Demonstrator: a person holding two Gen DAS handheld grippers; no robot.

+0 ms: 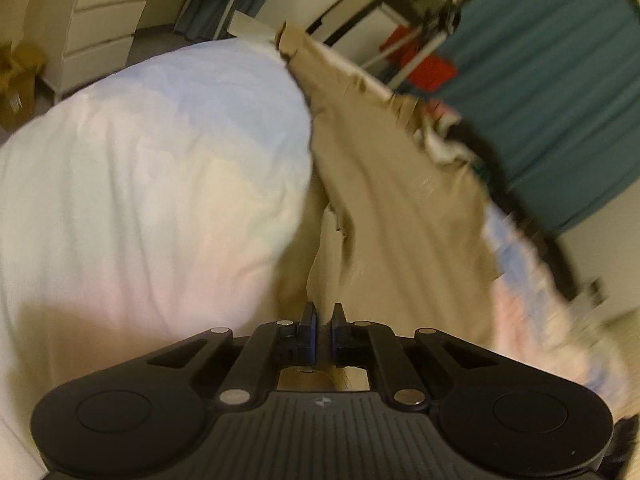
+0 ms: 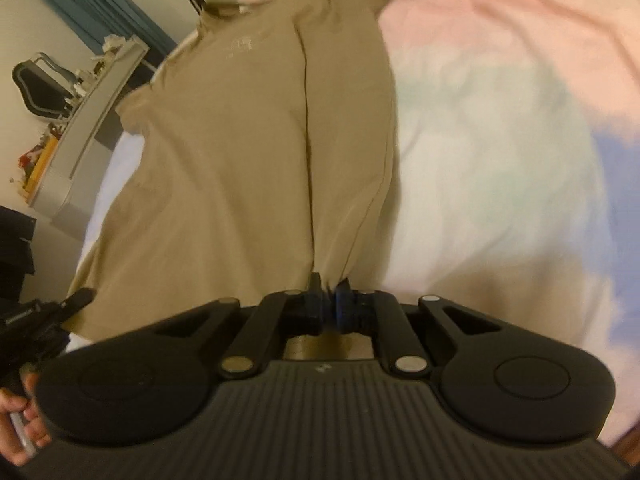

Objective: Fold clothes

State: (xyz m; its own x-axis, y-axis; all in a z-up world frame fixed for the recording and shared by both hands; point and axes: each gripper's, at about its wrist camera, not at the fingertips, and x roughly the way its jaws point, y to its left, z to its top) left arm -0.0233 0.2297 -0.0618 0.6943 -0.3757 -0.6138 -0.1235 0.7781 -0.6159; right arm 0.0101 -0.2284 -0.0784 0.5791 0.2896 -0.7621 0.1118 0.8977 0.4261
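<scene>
Pastel bedding point(image 2: 500, 140) covers the bed on which a tan shirt point(image 2: 240, 152) lies spread, one side folded lengthwise over the body. Left gripper point(image 1: 323, 316) and right gripper point(image 2: 329, 294) each have their jaws closed on the shirt's near hem, cloth pinched between the blue pads. Teal curtains point(image 1: 560, 80) and white drawers point(image 1: 100, 20) stand beyond the bed.

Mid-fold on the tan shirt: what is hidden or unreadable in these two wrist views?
- Shirt hem: both views, cut off behind each gripper body.
- Chest print: right view, too blurred to read.
- Pile beside the shirt: left view, motion blur.
- Left gripper: right view, only a tip shows, frame edge cuts the rest.
- Bed edges: fisheye crops them.
</scene>
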